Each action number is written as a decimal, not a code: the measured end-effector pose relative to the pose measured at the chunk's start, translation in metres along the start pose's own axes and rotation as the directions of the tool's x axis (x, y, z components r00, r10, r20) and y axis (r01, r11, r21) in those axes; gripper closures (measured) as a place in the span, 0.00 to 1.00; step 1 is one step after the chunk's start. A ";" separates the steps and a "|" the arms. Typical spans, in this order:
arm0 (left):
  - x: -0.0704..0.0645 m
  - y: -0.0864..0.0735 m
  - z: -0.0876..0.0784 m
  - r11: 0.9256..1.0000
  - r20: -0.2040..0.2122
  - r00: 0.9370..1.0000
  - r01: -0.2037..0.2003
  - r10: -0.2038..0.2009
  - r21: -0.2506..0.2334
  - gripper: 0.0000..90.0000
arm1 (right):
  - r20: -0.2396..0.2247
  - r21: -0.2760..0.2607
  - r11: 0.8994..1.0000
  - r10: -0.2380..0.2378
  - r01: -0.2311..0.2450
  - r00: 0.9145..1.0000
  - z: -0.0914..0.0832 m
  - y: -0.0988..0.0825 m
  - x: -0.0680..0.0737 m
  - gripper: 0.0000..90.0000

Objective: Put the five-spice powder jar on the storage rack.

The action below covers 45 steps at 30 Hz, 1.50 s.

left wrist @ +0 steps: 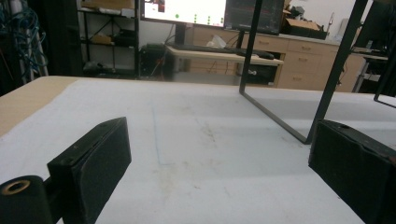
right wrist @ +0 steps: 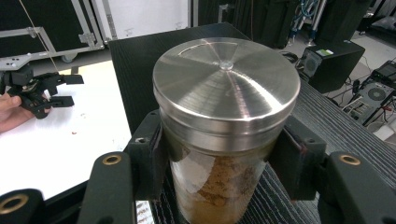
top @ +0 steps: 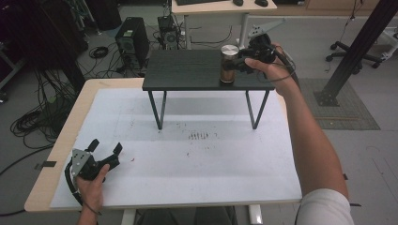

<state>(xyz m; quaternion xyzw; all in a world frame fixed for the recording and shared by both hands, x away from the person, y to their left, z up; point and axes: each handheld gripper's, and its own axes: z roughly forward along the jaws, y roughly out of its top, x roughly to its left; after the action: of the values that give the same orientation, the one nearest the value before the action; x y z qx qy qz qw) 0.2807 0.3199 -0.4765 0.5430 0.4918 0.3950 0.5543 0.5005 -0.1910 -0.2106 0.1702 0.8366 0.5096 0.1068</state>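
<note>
Right gripper (top: 241,63): clamped on the jar (top: 228,64), pads pressed against the glass on both sides just under the lid (right wrist: 226,86) (seen close in the right gripper view).
Jar: upright on the shelf (top: 187,70), near its right end; clear glass, brown powder inside, filling the lower part.
Lid: brushed metal, seated on the jar.
Right hand (top: 267,65): wrapped round the gripper body, forearm stretched across the right side of the table (top: 187,159).
Left gripper (top: 105,149): jaws wide apart, nothing between them (bare white mat (left wrist: 196,140) in the gap).
Left hand (top: 91,185): resting on the table's near left corner, well apart from the jar.
Shelf: small black top on thin black legs (top: 162,110), standing at the far side of the mat.
Mat: white, with faint dark specks near the middle.
Beyond the table: computer tower (top: 131,42), loose cables on the floor, a desk.
</note>
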 end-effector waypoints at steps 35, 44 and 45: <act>0.000 0.000 0.000 1.000 0.001 1.000 -0.002 0.002 0.002 0.07 | -0.004 -0.004 1.000 0.004 -0.004 1.000 -0.001 -0.001 -0.001 0.48; 0.000 0.000 0.000 1.000 0.000 1.000 -0.003 0.003 0.002 0.07 | -0.004 -0.004 1.000 0.003 -0.003 1.000 -0.001 -0.001 -0.001 0.48; 0.000 0.000 0.000 1.000 0.000 1.000 -0.004 0.004 0.002 0.07 | -0.004 -0.005 1.000 0.003 -0.003 1.000 -0.001 -0.001 -0.001 0.48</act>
<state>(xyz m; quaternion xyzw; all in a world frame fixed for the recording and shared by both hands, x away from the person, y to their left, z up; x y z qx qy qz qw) 0.2808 0.3196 -0.4764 0.5445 0.4913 0.3954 0.5530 0.5009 -0.1924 -0.2116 0.1703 0.8353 0.5122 0.1046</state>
